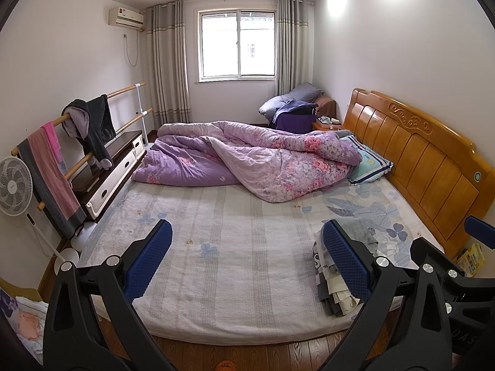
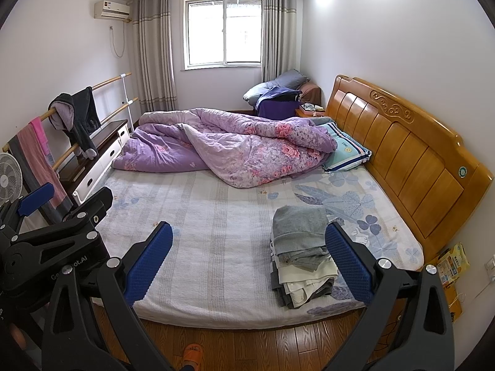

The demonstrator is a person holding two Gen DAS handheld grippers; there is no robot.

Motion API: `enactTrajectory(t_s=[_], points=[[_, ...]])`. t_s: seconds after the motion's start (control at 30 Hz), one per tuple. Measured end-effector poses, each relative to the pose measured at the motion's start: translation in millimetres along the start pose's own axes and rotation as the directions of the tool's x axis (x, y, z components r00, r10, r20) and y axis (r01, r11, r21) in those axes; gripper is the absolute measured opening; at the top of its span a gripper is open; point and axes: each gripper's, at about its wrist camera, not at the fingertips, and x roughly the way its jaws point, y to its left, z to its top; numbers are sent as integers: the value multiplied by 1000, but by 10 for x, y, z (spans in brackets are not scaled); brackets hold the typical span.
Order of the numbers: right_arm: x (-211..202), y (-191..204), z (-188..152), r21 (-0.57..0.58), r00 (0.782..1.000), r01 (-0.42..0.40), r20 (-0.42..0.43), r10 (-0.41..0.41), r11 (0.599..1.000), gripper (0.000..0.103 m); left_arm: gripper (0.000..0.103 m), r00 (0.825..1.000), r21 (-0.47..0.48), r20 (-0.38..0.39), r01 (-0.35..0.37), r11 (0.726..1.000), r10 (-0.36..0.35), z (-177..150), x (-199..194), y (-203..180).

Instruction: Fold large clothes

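A stack of folded clothes (image 2: 301, 253), grey on top with white and dark layers below, lies near the front right edge of the bed (image 2: 216, 241). In the left wrist view the stack (image 1: 337, 290) is partly hidden behind the right finger. My left gripper (image 1: 247, 259) is open and empty, held above the bed's front edge. My right gripper (image 2: 249, 259) is open and empty, just left of the stack. The left gripper's body also shows in the right wrist view (image 2: 55, 225), and the right one's at the left wrist view's right edge (image 1: 458, 278).
A crumpled purple floral quilt (image 2: 235, 145) and a pillow (image 2: 346, 151) lie at the far side of the bed. A wooden headboard (image 2: 411, 154) stands at the right. A rack with hanging clothes (image 2: 74, 117), a fan (image 2: 9, 179) and a low cabinet (image 2: 102, 151) stand at the left.
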Motion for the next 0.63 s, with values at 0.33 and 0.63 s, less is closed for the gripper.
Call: enactTrajectory(t_s=[0.33, 0.63], points=[[7, -10, -11, 0, 1000, 0, -5, 0, 1000, 95, 98, 1000, 4, -14, 5, 1000, -5, 4, -4, 73], [32, -24, -51, 1, 1000, -2, -11, 2, 1000, 95, 98, 999, 8, -30, 12, 1000, -12, 42, 72, 162]])
